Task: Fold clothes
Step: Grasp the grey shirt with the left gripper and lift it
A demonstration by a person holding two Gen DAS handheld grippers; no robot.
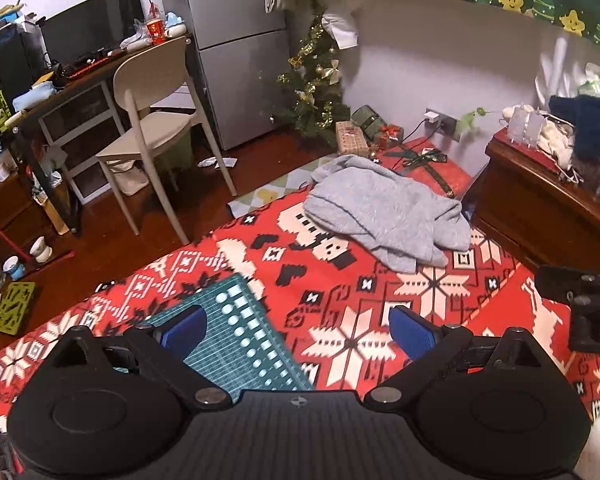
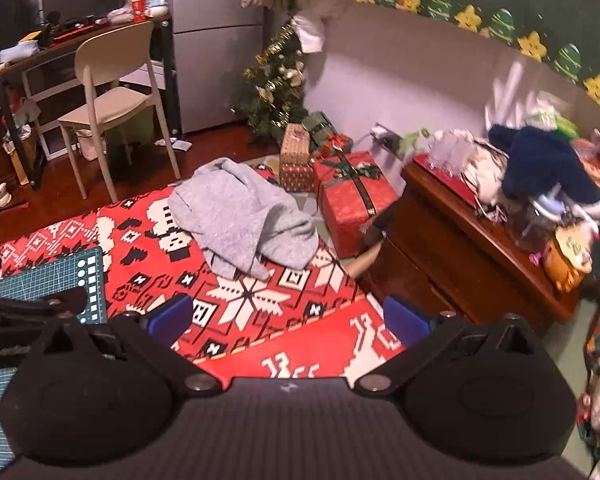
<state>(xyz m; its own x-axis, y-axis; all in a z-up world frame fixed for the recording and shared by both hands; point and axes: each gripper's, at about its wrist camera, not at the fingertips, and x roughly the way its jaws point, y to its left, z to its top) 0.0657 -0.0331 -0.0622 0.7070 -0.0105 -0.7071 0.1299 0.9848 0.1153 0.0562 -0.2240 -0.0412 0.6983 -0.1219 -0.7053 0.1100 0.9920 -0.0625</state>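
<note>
1 grey garment [image 1: 384, 212], crumpled on 1 red patterned blanket [image 1: 340, 300]. 1 green cutting mat [image 1: 240, 340] on blanket, nr side from garment. 2 grippers over blanket. Beyond garment: 1 xmas tree [image 1: 314, 80], approx 4 wrapped gifts, 1 chair [image 1: 156, 120].

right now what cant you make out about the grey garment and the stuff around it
- Grey garment: crumpled in both views; its own folds hide its type, sleeves and collar.
- Green cutting mat: near part hidden by the left gripper in the left wrist view, cut by the left edge in the right.
- Dresser clutter: blurred in the right wrist view.
</note>
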